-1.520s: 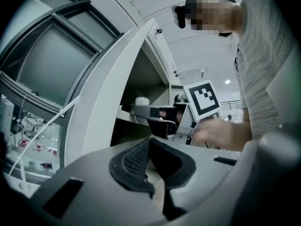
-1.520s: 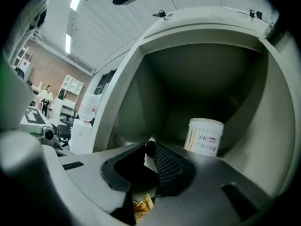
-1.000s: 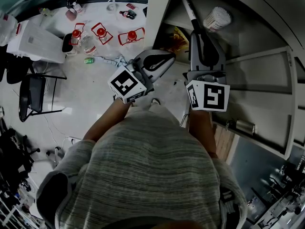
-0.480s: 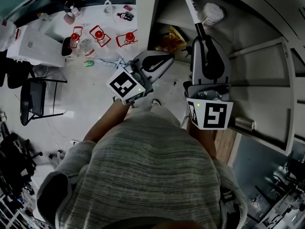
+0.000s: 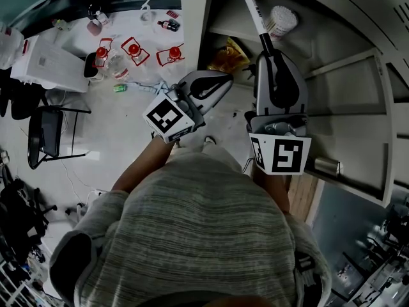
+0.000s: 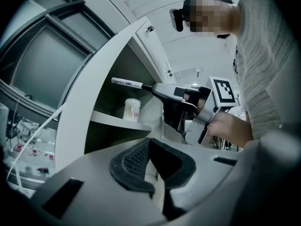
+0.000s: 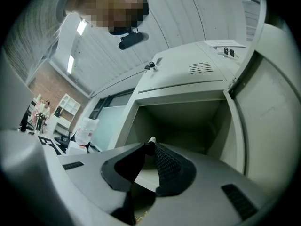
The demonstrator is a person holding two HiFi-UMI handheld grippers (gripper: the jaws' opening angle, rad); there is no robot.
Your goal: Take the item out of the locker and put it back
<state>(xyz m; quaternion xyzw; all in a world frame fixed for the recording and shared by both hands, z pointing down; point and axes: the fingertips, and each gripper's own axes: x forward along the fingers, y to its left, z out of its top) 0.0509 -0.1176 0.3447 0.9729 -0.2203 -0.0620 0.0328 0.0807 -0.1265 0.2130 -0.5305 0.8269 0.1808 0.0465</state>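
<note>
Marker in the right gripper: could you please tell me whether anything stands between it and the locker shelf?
Nothing visible blocks it. The marker, gripped in the right gripper, points into the open locker. Only a jar of cotton swabs stands on the shelf, beside and below its tip, apart from it.

Dim, desaturated fisheye views; dark vignetted corners; glare from ceiling strip lights [image 7: 81,28]; deep shadow inside locker [image 7: 188,126]

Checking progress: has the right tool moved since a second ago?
Yes. The right tool, shut on the pen, drew back from the cotton-swab jar, toward the person.
</note>
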